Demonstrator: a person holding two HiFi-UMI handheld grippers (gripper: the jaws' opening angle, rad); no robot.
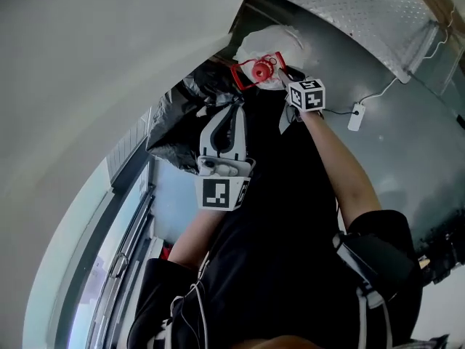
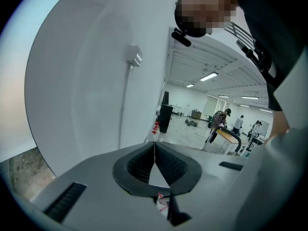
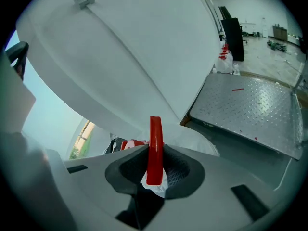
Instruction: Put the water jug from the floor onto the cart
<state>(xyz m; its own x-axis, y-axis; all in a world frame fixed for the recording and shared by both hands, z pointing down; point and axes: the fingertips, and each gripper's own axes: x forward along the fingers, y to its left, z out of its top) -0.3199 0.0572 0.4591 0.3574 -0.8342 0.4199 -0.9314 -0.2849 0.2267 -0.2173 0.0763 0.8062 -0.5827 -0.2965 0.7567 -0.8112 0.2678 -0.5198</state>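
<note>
Lifting is the step in hand. The right gripper (image 3: 155,154) has its jaws closed part-way, clamped on the red handle (image 3: 155,138) of the water jug (image 1: 280,38). The jug sits just ahead of that claw, with a black bag (image 1: 178,126) beside it. The left gripper (image 2: 154,150) has its jaws together on nothing. Next, I judge, comes a steady carry to the studded metal deck (image 3: 250,105) right of the claw (probably the cart). How full the jug is cannot be seen.

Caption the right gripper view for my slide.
The right gripper clamps a red jug handle between its jaws, with a diamond-plate platform beyond.
</note>
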